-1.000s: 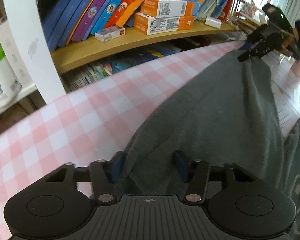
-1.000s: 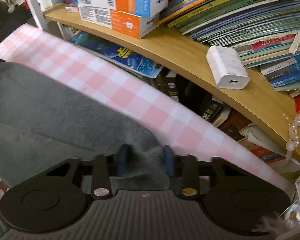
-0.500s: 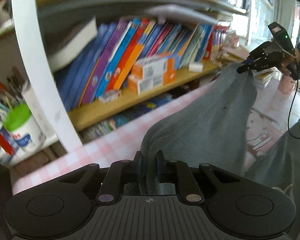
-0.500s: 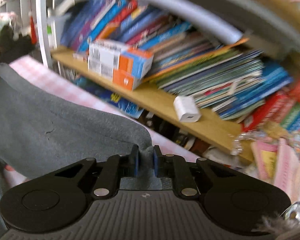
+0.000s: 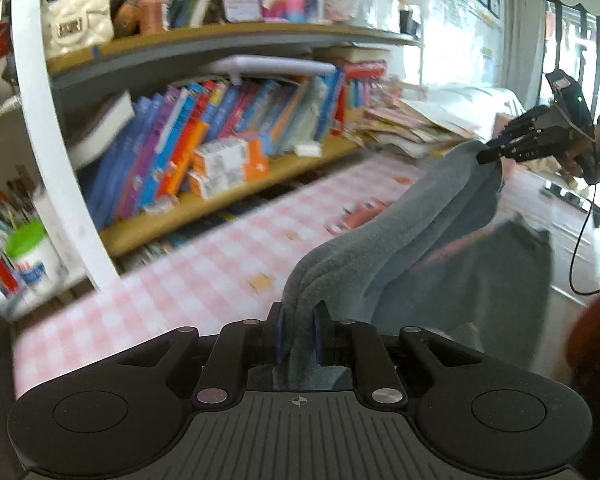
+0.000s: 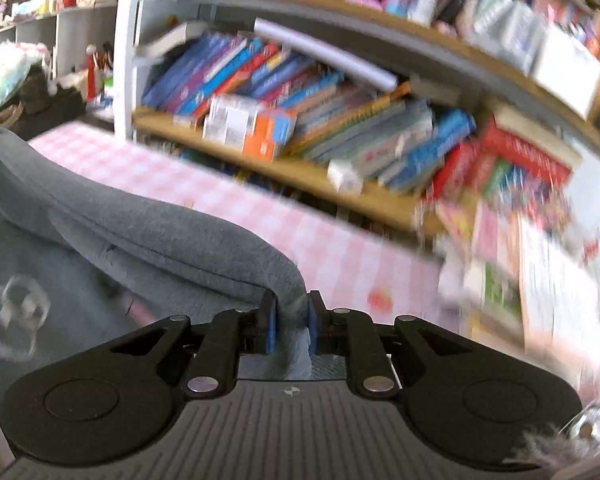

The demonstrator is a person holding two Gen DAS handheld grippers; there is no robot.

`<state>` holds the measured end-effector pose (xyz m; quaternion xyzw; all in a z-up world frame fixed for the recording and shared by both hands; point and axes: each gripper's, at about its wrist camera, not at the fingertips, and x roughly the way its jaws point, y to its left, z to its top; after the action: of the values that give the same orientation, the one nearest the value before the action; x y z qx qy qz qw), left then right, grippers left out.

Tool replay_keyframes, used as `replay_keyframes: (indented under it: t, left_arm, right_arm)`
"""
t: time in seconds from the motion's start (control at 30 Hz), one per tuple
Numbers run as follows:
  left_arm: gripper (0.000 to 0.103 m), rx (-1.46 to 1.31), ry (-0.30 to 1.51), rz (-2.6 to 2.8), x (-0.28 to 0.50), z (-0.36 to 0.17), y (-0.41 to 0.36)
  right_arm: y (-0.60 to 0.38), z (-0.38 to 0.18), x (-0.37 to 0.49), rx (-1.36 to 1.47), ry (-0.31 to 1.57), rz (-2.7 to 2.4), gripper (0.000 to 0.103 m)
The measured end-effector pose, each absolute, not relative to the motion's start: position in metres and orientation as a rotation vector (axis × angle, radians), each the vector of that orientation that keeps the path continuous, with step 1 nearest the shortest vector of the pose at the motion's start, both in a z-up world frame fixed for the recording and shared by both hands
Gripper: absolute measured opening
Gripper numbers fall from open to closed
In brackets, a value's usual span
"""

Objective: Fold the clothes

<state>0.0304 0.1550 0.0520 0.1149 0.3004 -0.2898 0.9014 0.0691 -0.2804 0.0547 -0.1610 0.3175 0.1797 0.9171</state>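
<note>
— Up it goes! Both grippers have hoisted the grey garment (image 5: 428, 216) off the checked tablecloth (image 5: 188, 272), left gripper (image 5: 298, 334) and right gripper (image 6: 288, 326) each clamped on an edge.

— Risky: the thick bunch could slip from either pinch mid-swing, ruining the fold.

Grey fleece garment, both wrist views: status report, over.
Left claw shut on grey fleece garment. Right claw shut on the same edge. Garment lifted off the pink checked tablecloth, strung between claws. Nothing blocking.
</note>
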Motion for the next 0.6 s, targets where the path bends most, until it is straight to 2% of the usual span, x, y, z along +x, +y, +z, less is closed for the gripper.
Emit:
replay_keyframes:
  t: [0.17, 0.3, 0.33, 0.43, 0.47, 0.53, 0.6]
  left_arm:
    - [0.021, 0.202, 0.736, -0.613, -0.004, 0.021, 0.149]
    - [0.029, 0.178, 0.829, -0.578, -0.021, 0.000, 0.150]
    - [0.033, 0.170, 0.845, -0.571, -0.025, -0.004, 0.152]
    - [0.057, 0.115, 0.866, -0.533, -0.035, -0.006, 0.162]
    - [0.062, 0.084, 0.860, -0.518, -0.039, -0.005, 0.168]
    - [0.067, 0.008, 0.853, -0.472, -0.045, -0.001, 0.182]
    - [0.067, -0.079, 0.849, -0.432, -0.051, 0.001, 0.195]
  right_arm:
    - [-0.287, 0.022, 0.006, -0.260, 0.748, 0.324, 0.017]
    - [-0.286, -0.003, -0.029, -0.215, 0.836, 0.281, 0.028]
    - [-0.286, -0.007, -0.034, -0.207, 0.852, 0.258, 0.031]
    - [-0.289, -0.017, -0.050, -0.167, 0.897, 0.194, 0.040]
    - [-0.290, -0.019, -0.054, -0.142, 0.910, 0.176, 0.041]
    - [-0.297, -0.019, -0.061, -0.041, 0.927, 0.142, 0.045]
    - [-0.303, -0.016, -0.065, 0.091, 0.933, 0.120, 0.051]
